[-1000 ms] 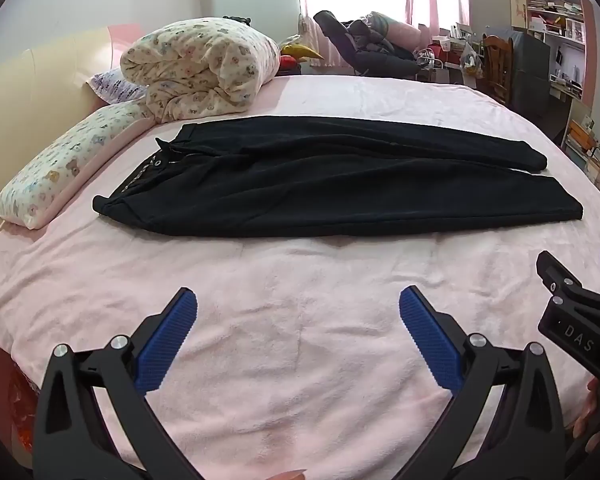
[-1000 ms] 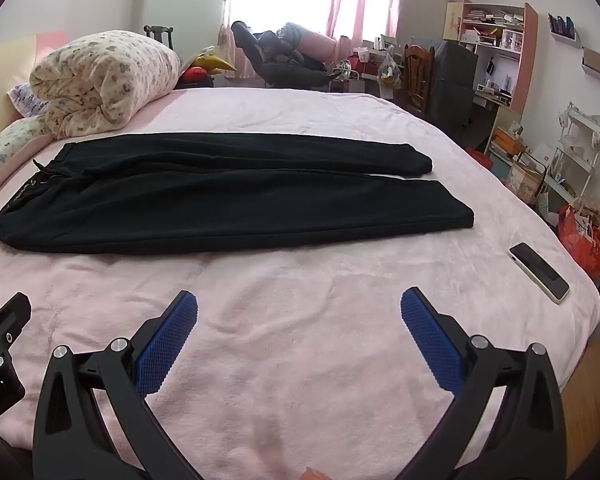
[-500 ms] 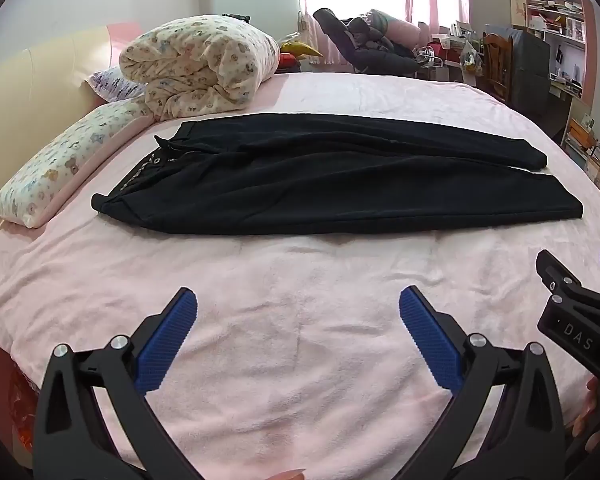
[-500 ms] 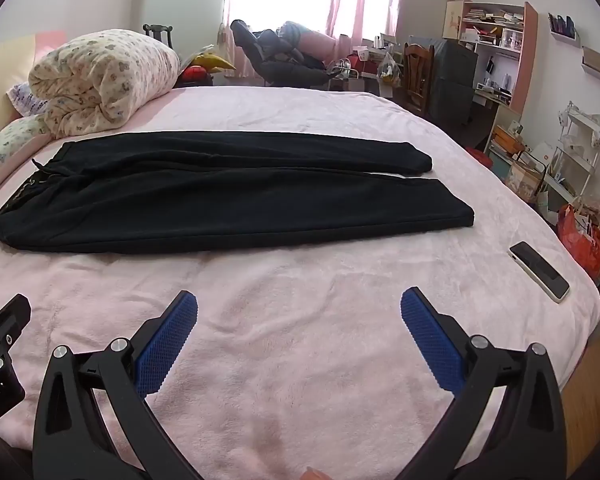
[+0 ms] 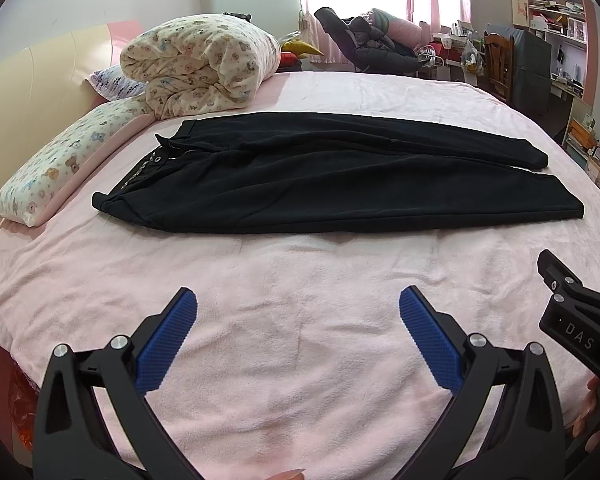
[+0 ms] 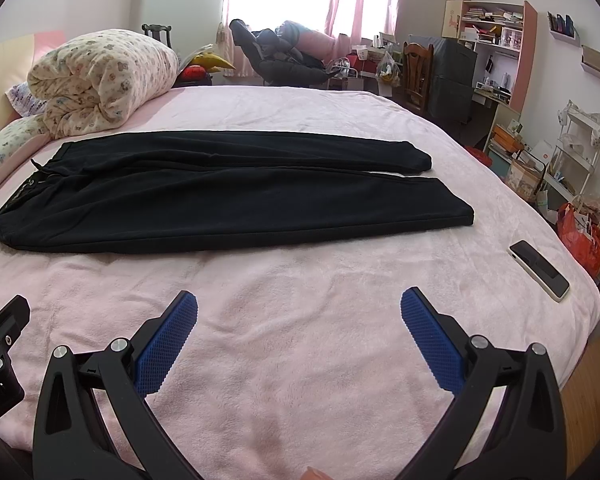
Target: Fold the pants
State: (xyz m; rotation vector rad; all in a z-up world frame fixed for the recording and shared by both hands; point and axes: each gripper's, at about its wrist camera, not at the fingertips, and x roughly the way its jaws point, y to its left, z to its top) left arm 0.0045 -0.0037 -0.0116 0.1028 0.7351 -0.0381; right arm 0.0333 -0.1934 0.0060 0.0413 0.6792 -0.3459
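Note:
Black pants [image 5: 332,176] lie flat across the pink bed [image 5: 300,320], waistband to the left and both legs stretched to the right; the right wrist view shows the same pants [image 6: 220,196]. My left gripper [image 5: 298,312] is open above the bedspread, well short of the pants' near edge, with nothing between its blue pads. My right gripper [image 6: 299,312] is open too, equally short of the pants and empty. The right gripper's black body [image 5: 580,320] shows at the right edge of the left wrist view.
A rolled patterned quilt [image 5: 200,64] and a pillow [image 5: 64,164] sit at the bed's left end. A phone [image 6: 539,270] lies near the bed's right edge. A chair, shelves [image 6: 488,40] and bags stand beyond the bed on the right.
Both views have crept slightly toward the bed; the pants sit marginally higher in frame. Both grippers stay open and empty.

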